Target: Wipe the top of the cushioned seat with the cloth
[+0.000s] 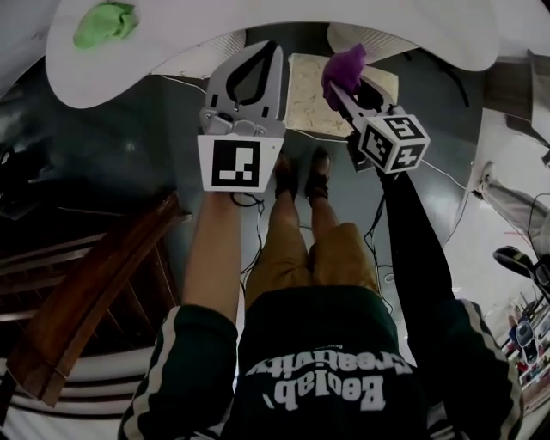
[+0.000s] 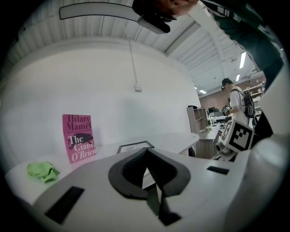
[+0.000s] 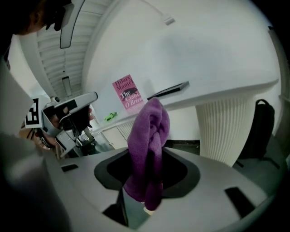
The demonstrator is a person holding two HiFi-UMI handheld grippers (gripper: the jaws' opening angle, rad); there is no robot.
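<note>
In the head view a cream, patterned cushioned seat (image 1: 305, 107) lies on the floor ahead of the person's shoes, partly under the white table. My right gripper (image 1: 338, 86) is held above the seat's right side and is shut on a purple cloth (image 1: 345, 67). In the right gripper view the purple cloth (image 3: 149, 136) stands bunched up out of the right gripper (image 3: 149, 152) and hides the pad tips. My left gripper (image 1: 270, 45) hovers over the seat's left edge, shut and empty. The left gripper (image 2: 146, 158) faces the table in its own view.
A curved white table (image 1: 172, 51) spans the far side and carries a green cloth (image 1: 105, 23), a pink book (image 2: 79, 137) and a flat picture frame (image 2: 134, 146). Its ribbed pedestal (image 3: 222, 127) stands beside a black backpack (image 3: 260, 127). Brown wooden furniture (image 1: 94, 292) is at the left. Cables (image 1: 258, 232) run over the floor.
</note>
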